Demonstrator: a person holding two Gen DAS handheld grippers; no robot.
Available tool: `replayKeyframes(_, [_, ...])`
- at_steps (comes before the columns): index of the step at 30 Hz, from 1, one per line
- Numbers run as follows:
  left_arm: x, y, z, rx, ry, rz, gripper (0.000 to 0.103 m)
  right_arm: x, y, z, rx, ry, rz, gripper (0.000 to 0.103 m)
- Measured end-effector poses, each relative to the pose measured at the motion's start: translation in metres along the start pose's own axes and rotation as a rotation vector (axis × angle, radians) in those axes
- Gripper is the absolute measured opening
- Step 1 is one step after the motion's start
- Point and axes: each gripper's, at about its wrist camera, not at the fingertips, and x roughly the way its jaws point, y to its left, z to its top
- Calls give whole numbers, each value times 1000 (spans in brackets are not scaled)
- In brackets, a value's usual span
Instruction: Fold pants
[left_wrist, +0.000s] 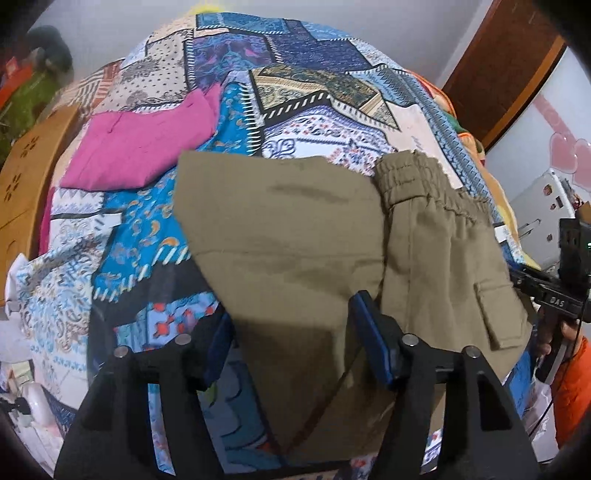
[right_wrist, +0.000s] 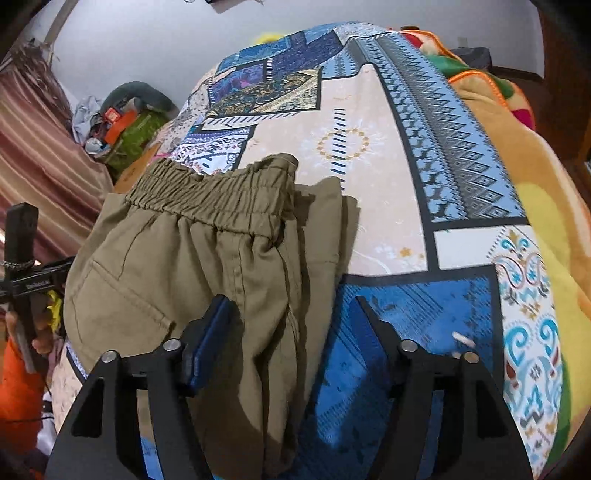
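Olive-green pants (left_wrist: 295, 236) lie on a patterned bedspread (left_wrist: 295, 92). They are partly folded, with a leg panel laid leftward beside the elastic waistband (left_wrist: 417, 181). My left gripper (left_wrist: 291, 325) is open, its fingers standing on either side of the lower cloth. In the right wrist view the pants (right_wrist: 207, 251) lie with the waistband (right_wrist: 214, 192) at the far end and a pocket at the left. My right gripper (right_wrist: 295, 317) is open over the pants' right edge, left finger above the cloth, right finger above the bedspread (right_wrist: 406, 184).
A folded pink garment (left_wrist: 140, 147) lies on the bed to the far left. A wooden headboard (left_wrist: 26, 184) is at the left. An orange-yellow blanket (right_wrist: 535, 166) lies along the bed's right side. Clutter (right_wrist: 118, 125) and a striped curtain (right_wrist: 37, 166) stand beyond the bed.
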Motion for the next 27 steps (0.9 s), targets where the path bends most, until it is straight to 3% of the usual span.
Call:
replayKeyframes(1, [0,0,1,1,-4,1,57,1,0,0,8,3,20,48])
replayKeyframes(3, [1,-2,4,-3,-12,10,47,3,2,1,14,1,26,44])
replayKeyframes(5, [1,-3,6,-13,-14,34,20,4,4,2,9,-6,27,33])
replayKeyframes(8, [-2,-4,9,-12,-27,80,9,1,12,2,-27,-24,-4,19])
replayKeyframes(12, [-14,-9,10,21,-71,135,5,-11,29,4,-118,-70,-70,10])
replayKeyframes(17, [-44,-11,17,27,-147,160,4,-29,38,19,-153,-123,-79,8])
replayKeyframes(27, [-97,3,43,54,-273,245,4,-53,94,58,-288,-248,-96,7])
